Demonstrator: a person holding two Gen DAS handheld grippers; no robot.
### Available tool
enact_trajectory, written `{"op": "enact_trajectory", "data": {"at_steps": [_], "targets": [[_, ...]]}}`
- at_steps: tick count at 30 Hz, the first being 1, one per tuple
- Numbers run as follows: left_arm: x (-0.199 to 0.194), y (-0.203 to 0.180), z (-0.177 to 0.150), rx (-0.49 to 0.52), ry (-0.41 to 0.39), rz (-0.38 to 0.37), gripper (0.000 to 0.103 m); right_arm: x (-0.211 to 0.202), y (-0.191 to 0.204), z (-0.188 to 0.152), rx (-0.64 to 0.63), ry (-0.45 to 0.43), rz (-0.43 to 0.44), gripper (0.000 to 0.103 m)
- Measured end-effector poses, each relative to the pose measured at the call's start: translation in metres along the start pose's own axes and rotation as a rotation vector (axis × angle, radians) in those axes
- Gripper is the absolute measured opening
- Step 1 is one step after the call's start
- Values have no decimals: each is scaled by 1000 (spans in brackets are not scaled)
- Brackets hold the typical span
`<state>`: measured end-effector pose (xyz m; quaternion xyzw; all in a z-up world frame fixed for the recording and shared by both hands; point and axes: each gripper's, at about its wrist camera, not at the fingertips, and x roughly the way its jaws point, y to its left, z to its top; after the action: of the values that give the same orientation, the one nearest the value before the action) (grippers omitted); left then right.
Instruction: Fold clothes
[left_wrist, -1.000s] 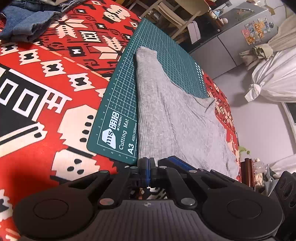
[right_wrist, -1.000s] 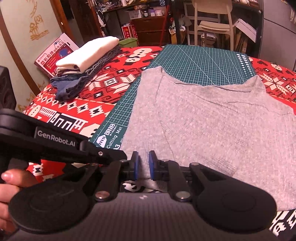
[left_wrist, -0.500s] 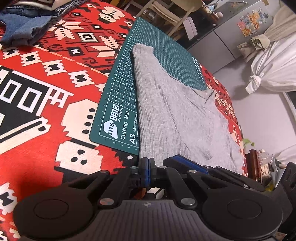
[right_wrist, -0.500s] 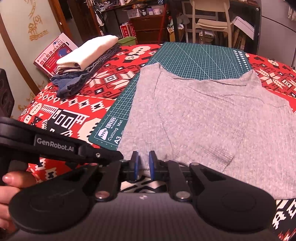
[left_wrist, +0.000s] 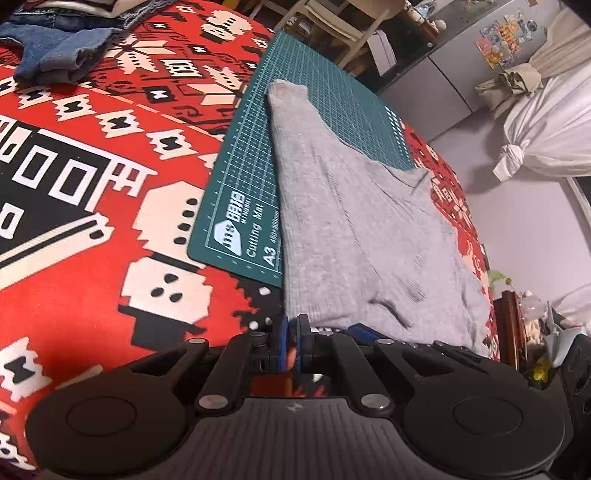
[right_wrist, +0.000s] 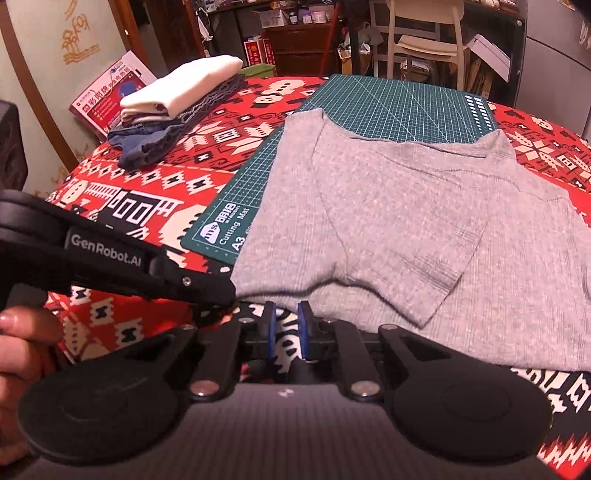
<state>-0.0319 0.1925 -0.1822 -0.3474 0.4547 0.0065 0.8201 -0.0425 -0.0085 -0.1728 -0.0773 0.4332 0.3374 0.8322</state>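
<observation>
A grey ribbed T-shirt (left_wrist: 351, 229) (right_wrist: 406, 206) lies flat, partly on a green cutting mat (left_wrist: 243, 192) (right_wrist: 399, 107). One sleeve (right_wrist: 436, 258) is folded in over the body. My left gripper (left_wrist: 291, 341) sits just short of the shirt's near hem corner, its blue pads a crack apart with only red cloth showing between them. My right gripper (right_wrist: 286, 332) sits beside it at the same hem, open a little wider and holding nothing. The left gripper's black body (right_wrist: 110, 254) crosses the right wrist view.
A red patterned tablecloth (left_wrist: 92, 184) covers the table. A stack of folded clothes (right_wrist: 177, 96) (left_wrist: 55, 48) sits at the far left. Behind the table stands a pale chair (right_wrist: 424, 40). A hand (right_wrist: 22, 332) holds the left gripper. A white tied bundle (left_wrist: 546, 122) lies off to the right.
Both grippers have drawn back toward the near edge, so the hem now lies beyond their tips. The left pads, pressed together before, have parted slightly.
</observation>
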Motion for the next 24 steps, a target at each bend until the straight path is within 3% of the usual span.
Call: {"op": "enact_trajectory", "data": {"at_steps": [5, 13, 24], "targets": [[-14, -5, 4, -13, -38, -58, 3, -16, -4, 6, 22, -45, 6, 14], [13, -12, 13, -17, -2, -42, 3, -3, -15, 24, 46, -73, -34, 14], [19, -8, 5, -20, 24, -47, 4, 1, -8, 6, -10, -47, -81, 15]]}}
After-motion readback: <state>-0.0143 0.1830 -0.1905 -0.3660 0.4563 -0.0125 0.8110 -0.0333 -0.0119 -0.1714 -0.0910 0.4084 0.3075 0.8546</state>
